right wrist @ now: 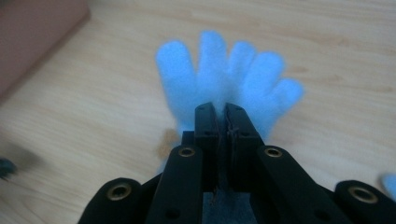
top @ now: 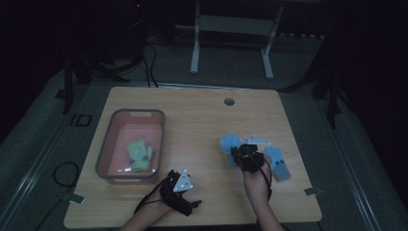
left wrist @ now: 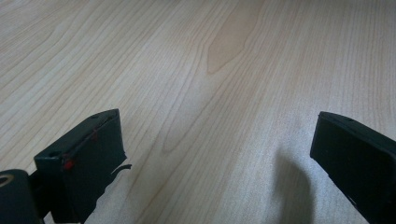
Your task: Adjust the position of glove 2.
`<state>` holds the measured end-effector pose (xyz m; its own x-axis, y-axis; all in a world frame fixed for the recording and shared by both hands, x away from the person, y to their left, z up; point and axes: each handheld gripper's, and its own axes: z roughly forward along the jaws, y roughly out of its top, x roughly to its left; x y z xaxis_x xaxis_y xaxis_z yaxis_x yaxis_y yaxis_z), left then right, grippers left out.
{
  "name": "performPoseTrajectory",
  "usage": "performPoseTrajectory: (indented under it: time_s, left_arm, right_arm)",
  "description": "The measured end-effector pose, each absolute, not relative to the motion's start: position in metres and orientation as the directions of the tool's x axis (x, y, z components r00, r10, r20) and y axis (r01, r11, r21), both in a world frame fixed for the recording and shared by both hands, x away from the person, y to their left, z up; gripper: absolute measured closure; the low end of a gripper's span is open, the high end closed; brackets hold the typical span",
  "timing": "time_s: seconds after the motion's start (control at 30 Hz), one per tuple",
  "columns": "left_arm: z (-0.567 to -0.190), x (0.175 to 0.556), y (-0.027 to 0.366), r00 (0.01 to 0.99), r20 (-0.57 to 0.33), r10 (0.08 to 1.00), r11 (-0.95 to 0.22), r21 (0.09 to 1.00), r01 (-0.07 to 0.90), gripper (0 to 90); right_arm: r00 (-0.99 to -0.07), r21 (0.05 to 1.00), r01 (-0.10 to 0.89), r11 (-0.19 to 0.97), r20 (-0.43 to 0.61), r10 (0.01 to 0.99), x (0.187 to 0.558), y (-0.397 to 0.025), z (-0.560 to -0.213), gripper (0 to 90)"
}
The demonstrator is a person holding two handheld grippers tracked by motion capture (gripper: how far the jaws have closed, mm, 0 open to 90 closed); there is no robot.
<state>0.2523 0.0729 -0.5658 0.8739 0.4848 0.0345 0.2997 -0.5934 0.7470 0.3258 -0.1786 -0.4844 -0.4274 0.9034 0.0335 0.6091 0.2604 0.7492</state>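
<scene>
On the wooden table, I note a grey-rimmed pink bin at the 9 o'clock side. A yellow-green glove lies inside it, toward its near end.

Just off the bin's near right corner, at about 7 o'clock on the table, I see the left gripper, held low over bare wood. In the left gripper view its jaws stand wide apart, with nothing between them but table surface.

At about 4 o'clock on the table, I see the right gripper over a light blue glove. In the right gripper view its jaws are pressed together on the palm of that glove, whose five fingers fan out toward 12 o'clock beyond the jaw tips.

A second blue glove lies flat at 3 o'clock of the right hand, just beside it.
</scene>
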Motion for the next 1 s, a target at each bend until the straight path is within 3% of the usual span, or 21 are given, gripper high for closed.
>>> performPoseTrajectory:
  time_s: [0.53,0.73,1.0]
  left_arm:
    - [-0.566,0.252,0.072,0.882,0.049,0.469,-0.605,0.745,0.28,3.2]
    - [-0.566,0.25,0.071,0.882,0.067,0.466,-0.606,0.751,0.263,3.2]
    - [-0.566,0.251,0.072,0.888,0.059,0.457,-0.608,0.749,0.263,3.2]
  right_arm:
    - [-0.385,0.695,0.681,0.229,0.074,0.92,0.311,-0.158,-0.539,82.4]
    - [-0.413,0.686,0.677,0.267,0.053,0.909,0.312,-0.155,-0.55,66.6]
    - [-0.451,0.7,0.65,0.298,0.04,0.892,0.31,-0.16,-0.538,57.0]
